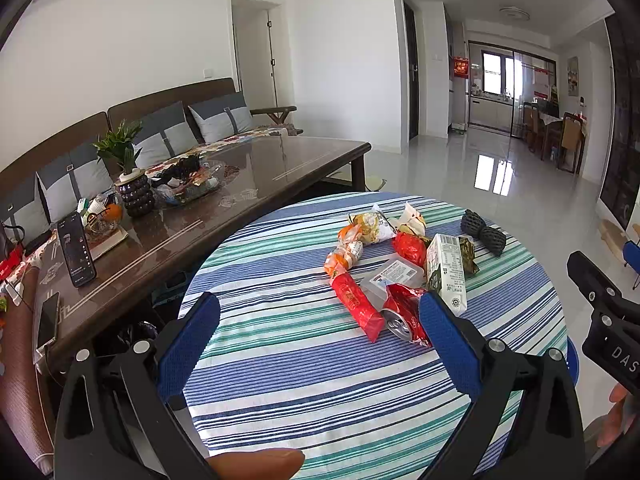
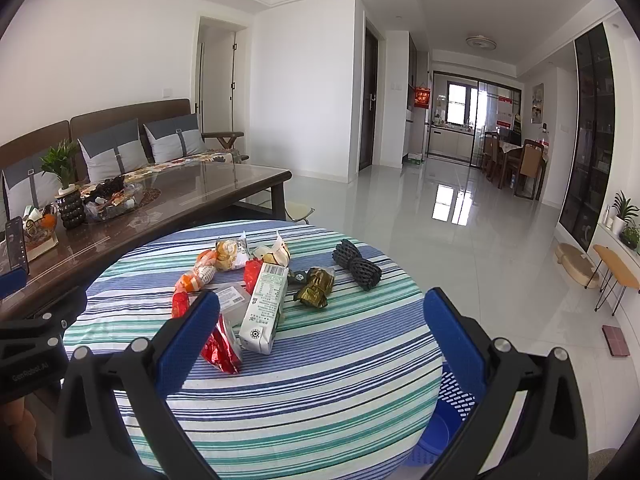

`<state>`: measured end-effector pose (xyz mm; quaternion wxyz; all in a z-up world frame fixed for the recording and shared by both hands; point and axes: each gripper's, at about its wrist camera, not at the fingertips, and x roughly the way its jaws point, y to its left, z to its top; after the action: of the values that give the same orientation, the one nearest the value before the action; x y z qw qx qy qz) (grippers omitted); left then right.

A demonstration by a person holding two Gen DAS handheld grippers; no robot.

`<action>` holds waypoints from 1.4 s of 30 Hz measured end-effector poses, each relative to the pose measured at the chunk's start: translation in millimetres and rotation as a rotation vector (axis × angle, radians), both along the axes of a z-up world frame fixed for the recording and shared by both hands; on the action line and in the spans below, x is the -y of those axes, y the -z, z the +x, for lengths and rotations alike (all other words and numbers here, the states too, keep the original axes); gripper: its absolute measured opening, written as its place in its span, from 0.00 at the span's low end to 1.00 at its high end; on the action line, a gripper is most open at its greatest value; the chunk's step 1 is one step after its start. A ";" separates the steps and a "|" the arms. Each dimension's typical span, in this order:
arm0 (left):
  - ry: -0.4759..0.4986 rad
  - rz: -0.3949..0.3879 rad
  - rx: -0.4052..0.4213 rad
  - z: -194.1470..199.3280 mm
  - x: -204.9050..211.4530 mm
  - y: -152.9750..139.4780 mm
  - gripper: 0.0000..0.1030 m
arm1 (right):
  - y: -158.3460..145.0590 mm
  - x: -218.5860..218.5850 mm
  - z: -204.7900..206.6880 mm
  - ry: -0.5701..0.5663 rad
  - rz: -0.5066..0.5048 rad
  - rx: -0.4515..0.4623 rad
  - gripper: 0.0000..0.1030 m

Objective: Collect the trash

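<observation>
Both grippers, left (image 1: 316, 316) and right (image 2: 320, 316), hover wide open and empty over the striped table (image 2: 320, 392). Nearest, just ahead-right of the left one, lies a crushed red can (image 1: 402, 318), mouth toward it. What may be a blue bin (image 2: 444, 412) sits below the table's right edge.

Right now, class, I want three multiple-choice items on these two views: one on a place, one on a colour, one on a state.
1. Where is the blue basket?
A. On the coffee table
B. Beside the round table, below its edge
C. On the sofa

2. What colour is the mesh sleeve?
A. Black
B. Yellow
C. White

3. How is the milk carton placed?
A. Upright
B. Held in the right gripper
C. Lying on its side

Answers: B, it shows under the striped tablecloth rim; A, dark netting; C, it lies flat, and both the right and the left gripper are open and empty.
</observation>
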<state>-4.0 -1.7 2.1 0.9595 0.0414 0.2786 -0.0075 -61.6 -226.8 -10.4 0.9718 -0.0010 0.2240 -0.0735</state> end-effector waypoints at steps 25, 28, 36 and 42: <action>0.000 0.004 0.001 -2.7 0.3 0.5 0.96 | 0.3 -0.1 -0.8 -0.001 0.001 0.002 0.95; 0.000 0.003 0.001 -2.8 0.3 0.6 0.96 | 1.0 -0.5 -0.3 0.000 0.001 0.003 0.95; -0.001 0.003 0.002 -3.4 0.4 0.6 0.96 | 0.6 -0.4 -1.0 -0.001 0.001 0.004 0.95; 0.000 0.004 0.002 -2.9 0.3 0.6 0.96 | 1.2 -0.5 -0.7 -0.001 0.002 0.004 0.95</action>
<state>-6.9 -2.0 1.5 0.9597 0.0432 0.2776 -0.0067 -62.2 -226.3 -11.5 0.9723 0.0001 0.2221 -0.0728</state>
